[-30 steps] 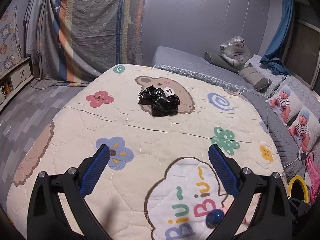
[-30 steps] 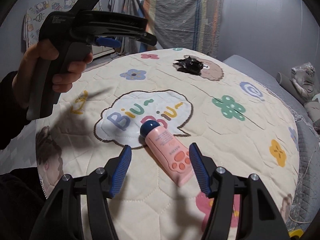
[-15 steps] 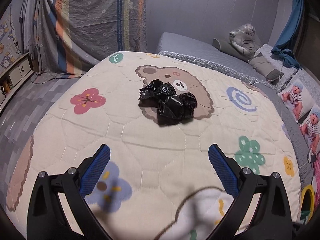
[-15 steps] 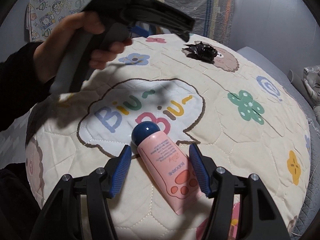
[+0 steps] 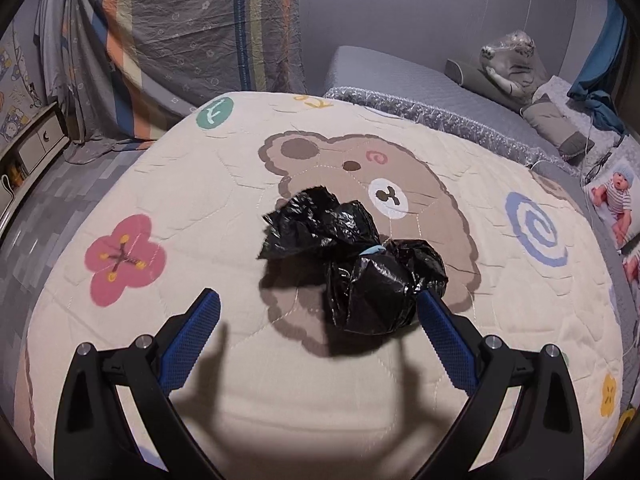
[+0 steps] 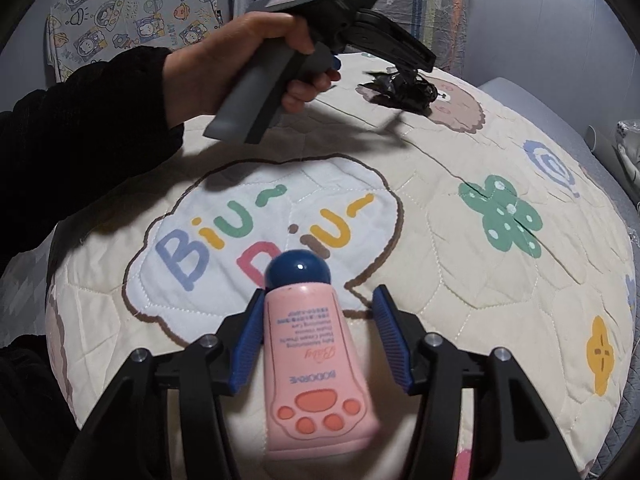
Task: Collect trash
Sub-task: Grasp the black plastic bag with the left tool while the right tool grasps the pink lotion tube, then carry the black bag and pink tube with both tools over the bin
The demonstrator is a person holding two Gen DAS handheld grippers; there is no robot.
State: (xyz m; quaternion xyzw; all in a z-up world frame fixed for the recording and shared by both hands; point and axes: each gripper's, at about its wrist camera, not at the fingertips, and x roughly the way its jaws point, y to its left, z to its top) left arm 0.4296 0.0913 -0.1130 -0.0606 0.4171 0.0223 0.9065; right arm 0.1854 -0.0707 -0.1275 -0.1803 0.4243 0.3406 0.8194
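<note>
A crumpled black plastic bag (image 5: 352, 264) is seen lying on the cream quilted bedspread (image 5: 200, 208), on the printed brown bear's face, toward the far side of the bed. The left gripper (image 5: 318, 306) is held over it with its jaws spread wide and nothing clasped; the bag's near lump sits between the blue pads, closer to the right pad, whose tip is overlapped by the bag's edge, though contact cannot be confirmed. The left pad is well apart from the bag. In the right wrist view the same gripper is seen in a person's left hand (image 6: 240, 68), with a dark sleeve (image 6: 84, 116) behind it, its fingers angled down at the bag.

A pink tube with a round dark blue cap (image 6: 316, 356) lies on the near part of the bedspread, its cap pointing away toward the white "Biu" cloud print (image 6: 256, 232) and its paw-print end nearest the camera. The right gripper (image 6: 318, 304) is placed astride the tube's upper part and its jaws are closing: the left pad is seen against the tube's side, while a gap is left between the right pad and the tube, so the tube is not yet clamped

A grey mattress (image 5: 400, 84) is visible beyond the bedspread
</note>
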